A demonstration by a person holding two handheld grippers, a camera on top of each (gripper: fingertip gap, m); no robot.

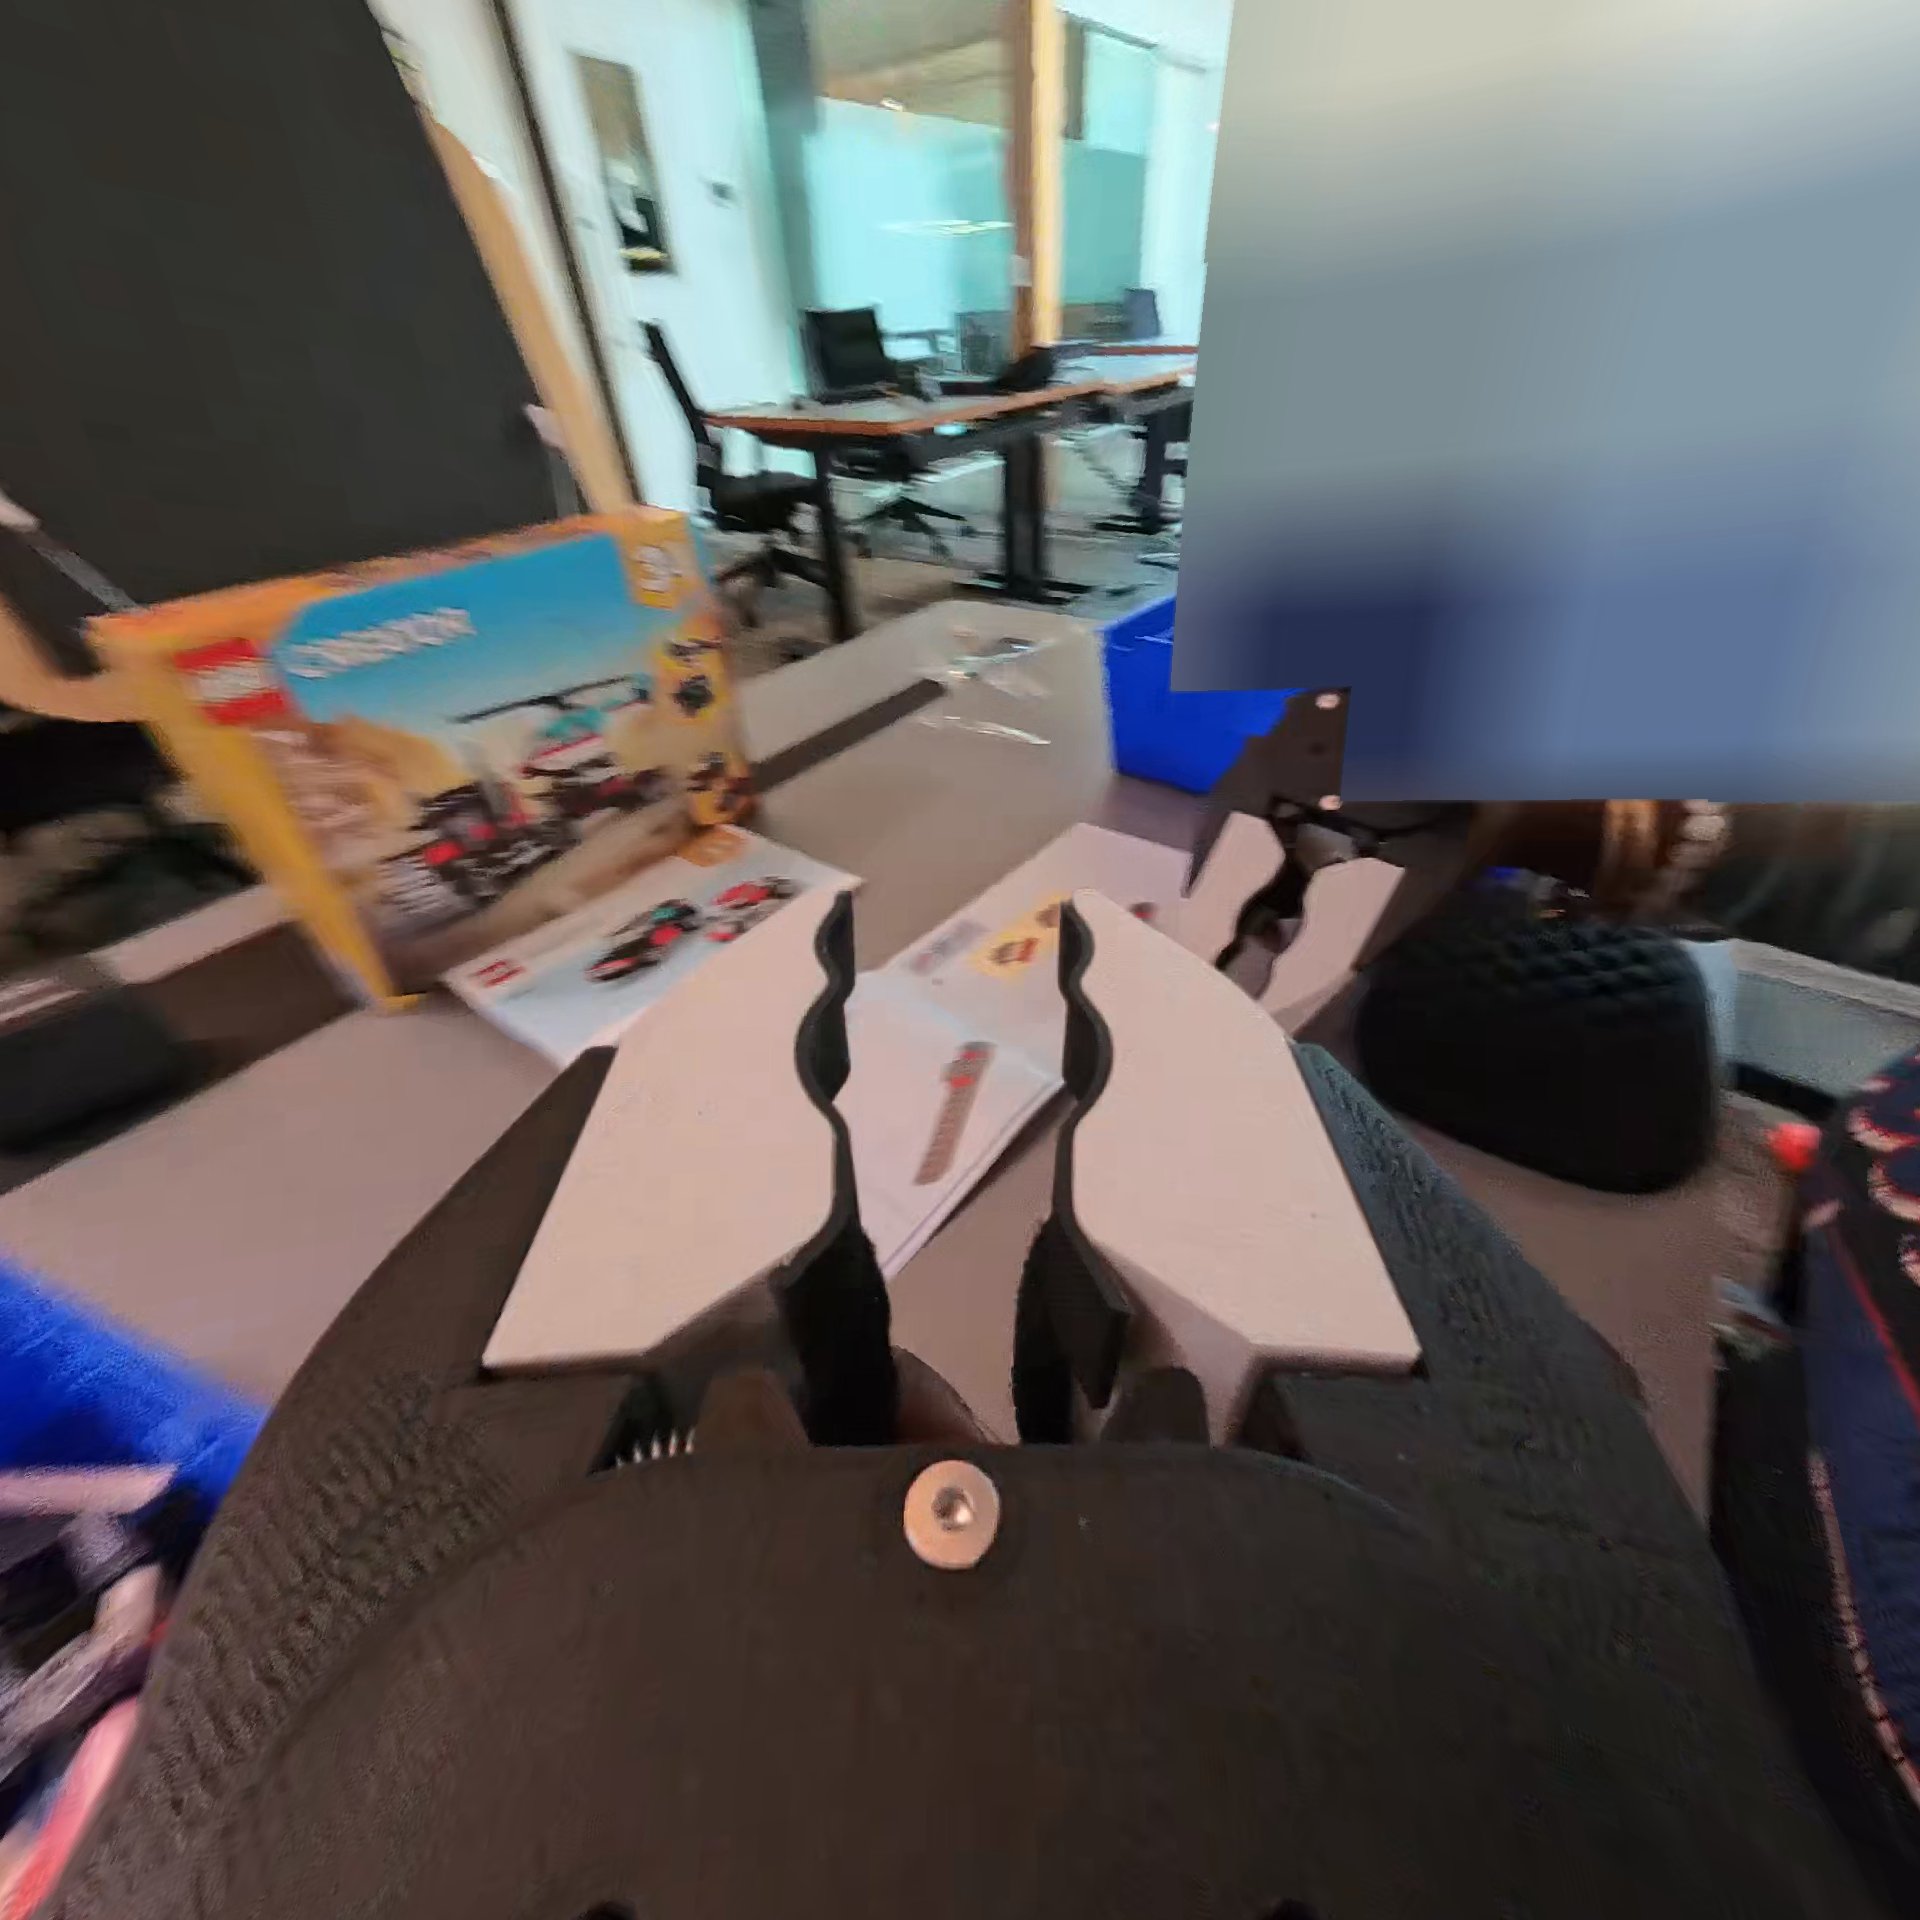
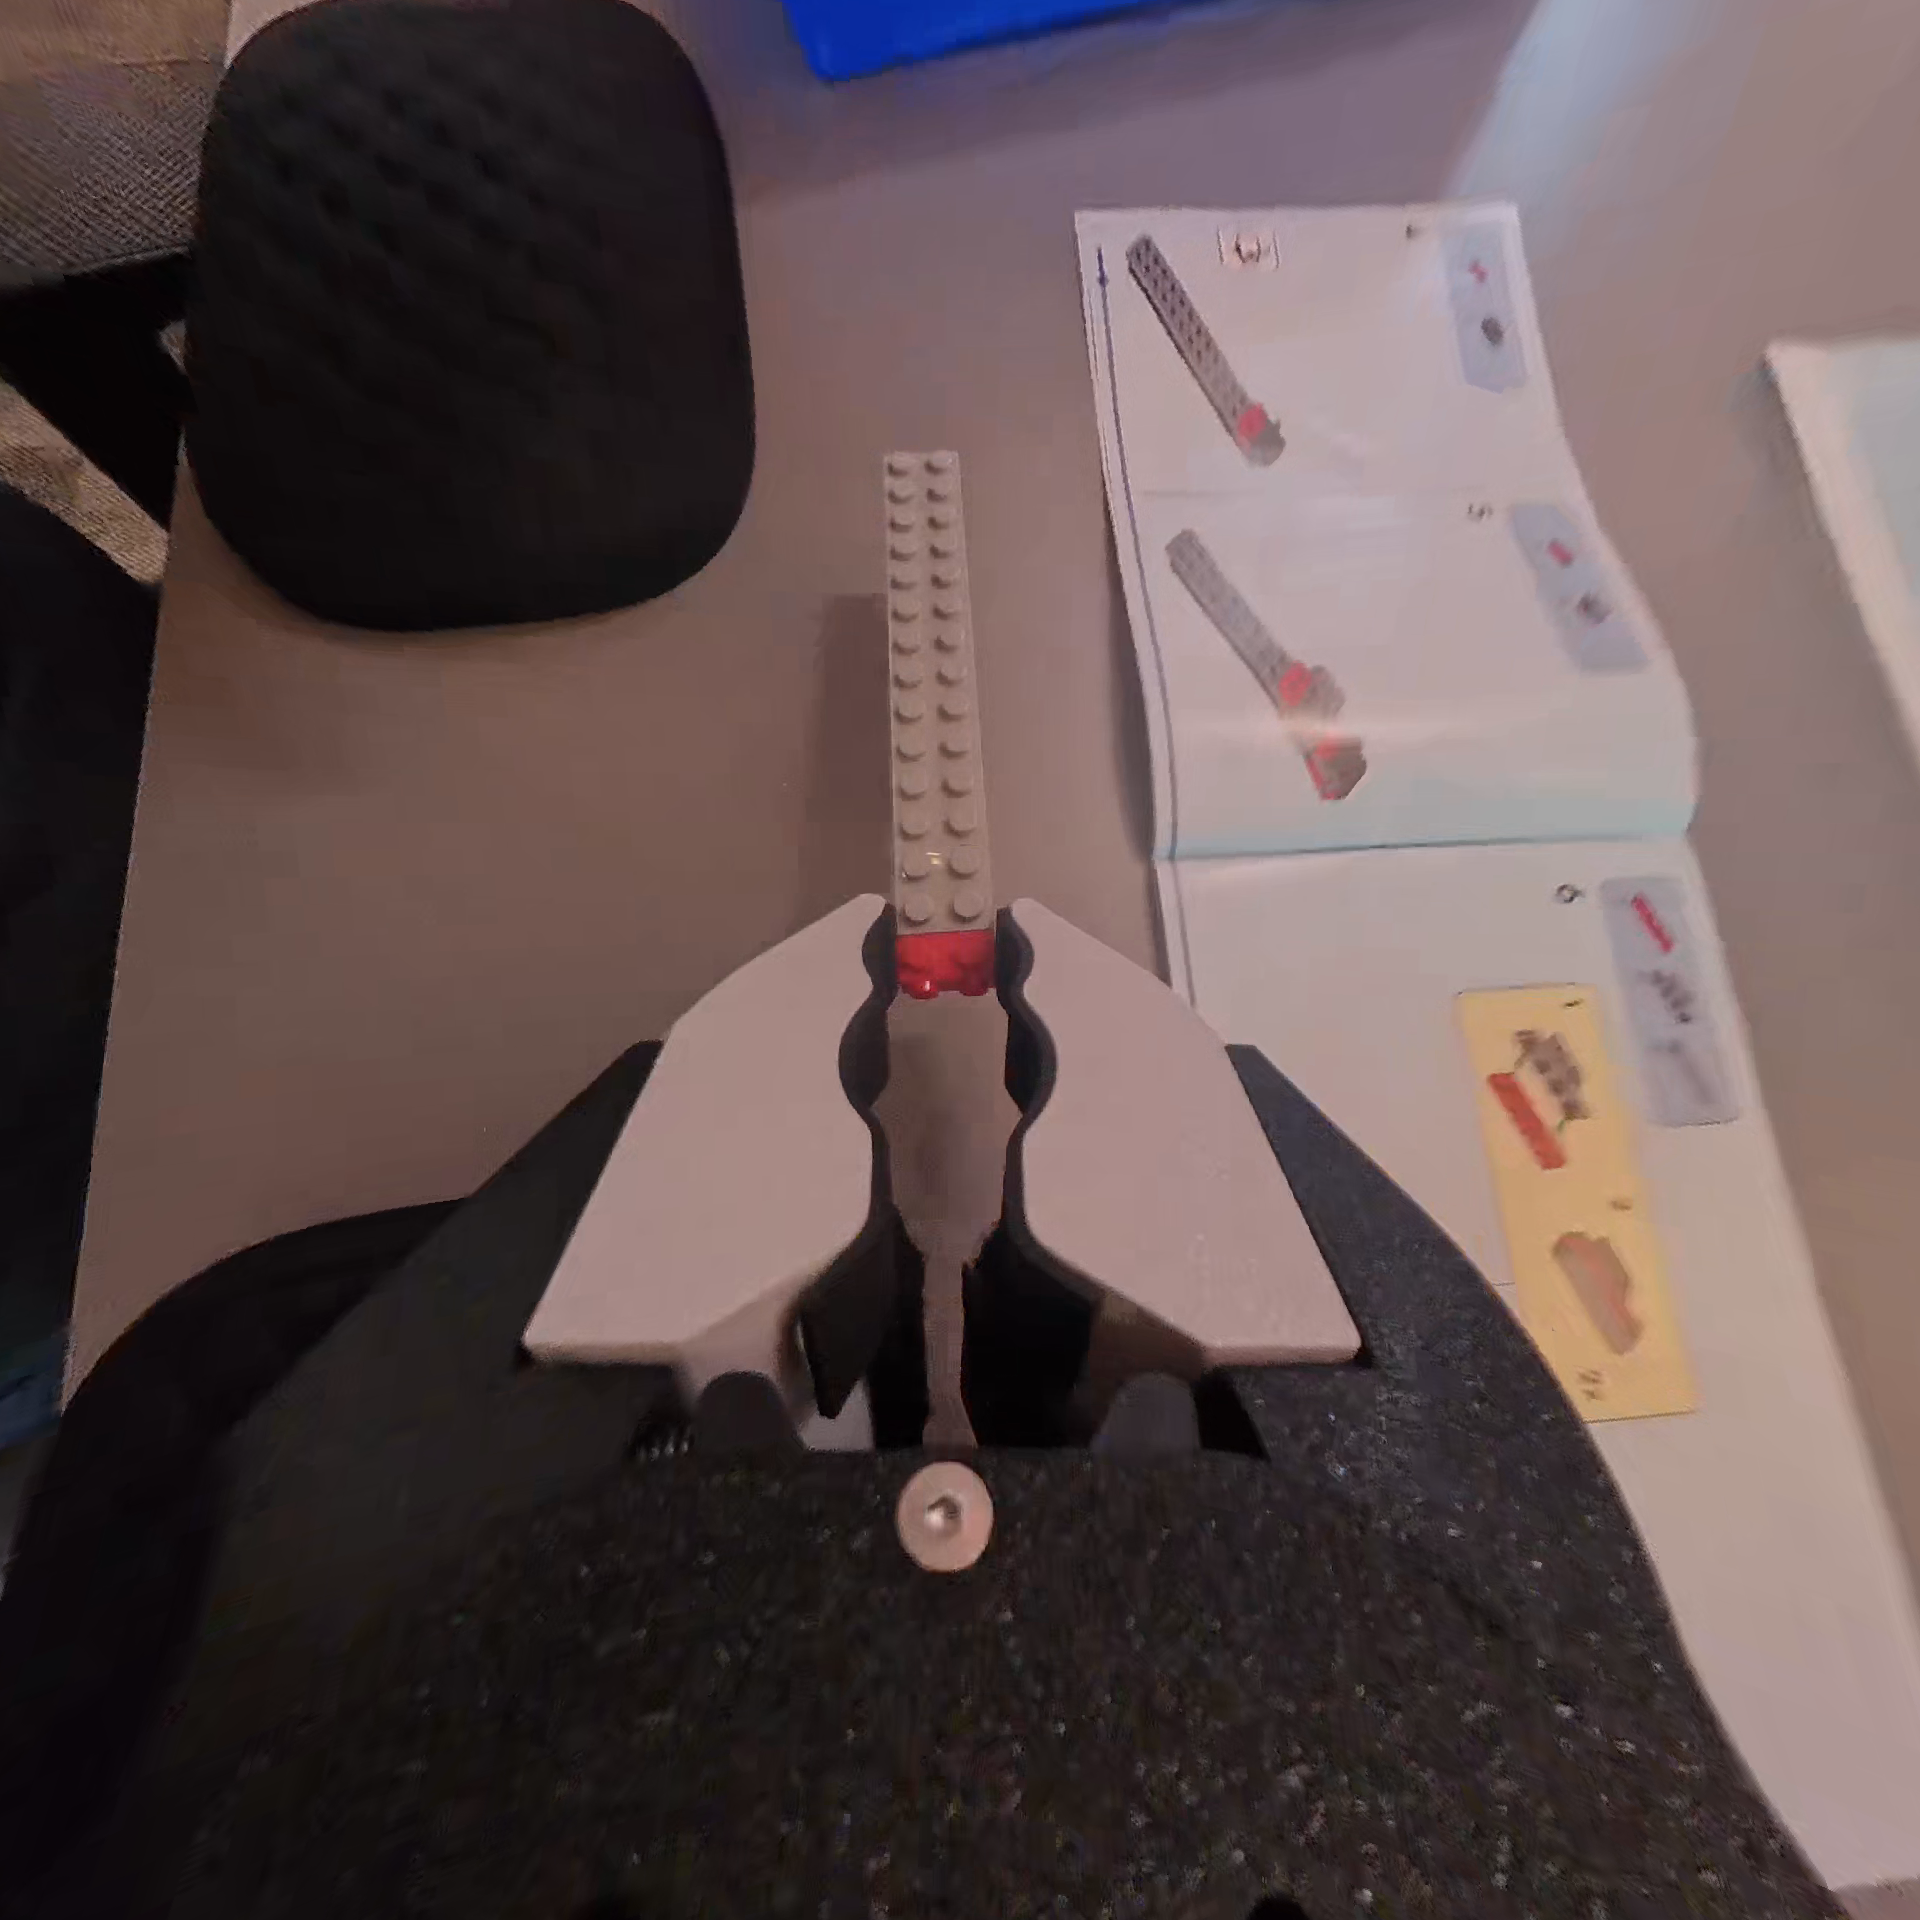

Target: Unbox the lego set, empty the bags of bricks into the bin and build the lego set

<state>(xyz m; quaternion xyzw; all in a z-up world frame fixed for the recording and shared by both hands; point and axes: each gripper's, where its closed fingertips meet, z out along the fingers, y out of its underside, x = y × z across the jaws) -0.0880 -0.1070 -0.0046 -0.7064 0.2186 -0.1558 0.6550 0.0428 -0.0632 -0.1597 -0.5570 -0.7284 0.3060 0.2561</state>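
I had the right gripper (image 2: 945, 920) clenched on the near end of the long grey plate (image 2: 933, 675), the jaws pinching it right at the red brick (image 2: 940, 964) fixed to that end. The rest of the plate ran straight out ahead of the jaws, studs up, over the grey surface (image 2: 468, 883). I could not tell whether its far end rested on the surface or hung just above it.

The left gripper (image 1: 956, 935) was released, its jaws apart with nothing between them, hovering above the open instruction booklet (image 1: 956, 1101). The lego box (image 1: 436, 769) stood ahead and to the left of those jaws, and the blue bin (image 1: 1174, 696) sat farther ahead to the right.

The booklet (image 2: 1382, 644) lay just right of the right jaws, showing the plate with more pieces at the red end. By my reading I was early in the build, with the next small piece due at that end. To do that well, I judged I should regrip farther along the plate, since the jaws covered the very spot to be built on, keep the plate level, and press the new piece straight down with the left.
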